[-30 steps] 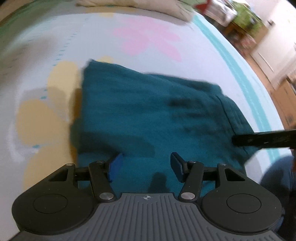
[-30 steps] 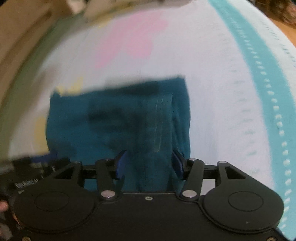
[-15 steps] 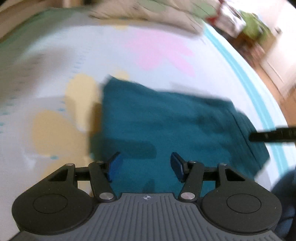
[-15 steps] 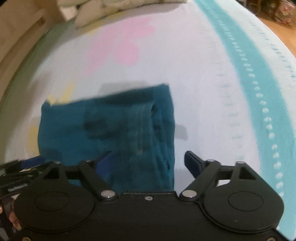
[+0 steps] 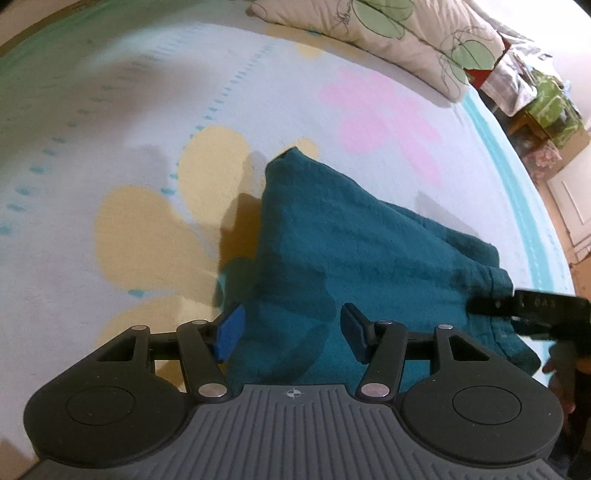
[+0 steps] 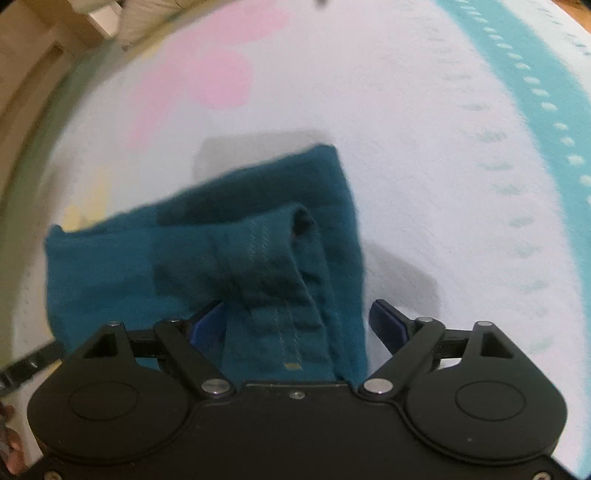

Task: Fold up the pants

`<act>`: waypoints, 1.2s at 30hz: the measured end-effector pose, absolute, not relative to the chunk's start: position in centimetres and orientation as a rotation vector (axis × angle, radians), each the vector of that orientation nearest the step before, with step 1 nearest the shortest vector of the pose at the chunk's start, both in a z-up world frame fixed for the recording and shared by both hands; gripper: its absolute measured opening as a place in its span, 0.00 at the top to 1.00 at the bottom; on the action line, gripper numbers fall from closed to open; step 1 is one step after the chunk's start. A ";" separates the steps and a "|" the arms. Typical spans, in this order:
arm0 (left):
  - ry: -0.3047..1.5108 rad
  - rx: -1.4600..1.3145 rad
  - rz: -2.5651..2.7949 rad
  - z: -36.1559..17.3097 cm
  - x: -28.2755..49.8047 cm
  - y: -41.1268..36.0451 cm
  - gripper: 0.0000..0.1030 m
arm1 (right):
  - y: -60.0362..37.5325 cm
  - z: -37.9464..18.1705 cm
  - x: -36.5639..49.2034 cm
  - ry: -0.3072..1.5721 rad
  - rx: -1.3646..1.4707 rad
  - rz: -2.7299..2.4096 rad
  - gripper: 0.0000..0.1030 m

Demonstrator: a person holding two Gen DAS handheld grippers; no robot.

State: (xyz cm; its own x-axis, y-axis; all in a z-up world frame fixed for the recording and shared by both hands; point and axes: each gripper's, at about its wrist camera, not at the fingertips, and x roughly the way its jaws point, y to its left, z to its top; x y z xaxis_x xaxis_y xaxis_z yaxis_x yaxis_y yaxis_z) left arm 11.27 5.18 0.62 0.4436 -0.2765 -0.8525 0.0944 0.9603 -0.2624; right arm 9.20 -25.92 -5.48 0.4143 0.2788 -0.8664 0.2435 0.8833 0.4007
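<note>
Left wrist view: folded teal fabric pants (image 5: 369,266) lay mid-bed on white flower-print bedsheet (image 5: 110,122), near printed pillow (image 5: 388,33). Left claw (image 5: 291,328) released above them; right claw (image 6: 299,325) released, straddling stitched hem.

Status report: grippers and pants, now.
Left gripper open, empty. Right gripper open, empty. Pants folded, flat on bed. Nothing in the way.
</note>
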 end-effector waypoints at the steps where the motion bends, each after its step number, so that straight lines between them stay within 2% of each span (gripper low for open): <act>1: 1.094 -0.185 -0.234 0.5 11.2 5.2 0.46 | -26.0 -5.5 9.2 1.137 0.522 0.031 0.25; 4: 1.106 -0.182 -0.238 0.1 11.1 5.1 0.46 | -25.9 -5.5 9.1 1.112 0.495 0.051 0.42; 6: 1.108 -0.174 -0.237 0.0 11.2 5.0 0.46 | -25.8 -5.8 9.1 1.106 0.512 0.077 0.47; 13: 1.143 -0.133 -0.202 -1.3 11.7 4.4 0.45 | -25.9 -6.0 9.2 1.089 0.547 0.083 0.45; 15: 1.151 -0.125 -0.198 -1.8 12.0 4.3 0.42 | -26.0 -6.0 9.2 1.087 0.556 0.086 0.44; 17: 1.149 -0.127 -0.213 -2.1 12.2 4.0 0.35 | -25.7 -6.6 9.5 1.085 0.565 0.091 0.41; 27: 1.131 -0.097 -0.235 -2.3 13.2 3.3 0.32 | -26.6 -6.2 8.9 1.085 0.594 0.121 0.34; 33: 1.110 -0.123 -0.284 -2.6 14.1 2.9 0.31 | -26.7 -6.2 9.1 1.086 0.586 0.123 0.34; 34: 1.110 -0.122 -0.287 -2.6 14.0 2.9 0.34 | -26.6 -6.1 9.1 1.086 0.577 0.117 0.36; 35: 1.106 -0.117 -0.292 -2.5 13.8 2.8 0.53 | -26.5 -6.0 9.0 1.084 0.559 0.104 0.43; 36: 1.102 -0.109 -0.287 -2.3 13.7 2.8 0.62 | -26.3 -5.8 8.9 1.083 0.532 0.088 0.47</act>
State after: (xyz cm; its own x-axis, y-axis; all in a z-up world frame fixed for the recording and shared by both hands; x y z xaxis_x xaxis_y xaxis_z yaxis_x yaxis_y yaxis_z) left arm 13.71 2.79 -2.34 0.4193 -0.2821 -0.8629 0.1745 0.9578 -0.2284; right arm 8.86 -26.30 -5.84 0.4785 0.3230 -0.8165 0.1865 0.8713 0.4540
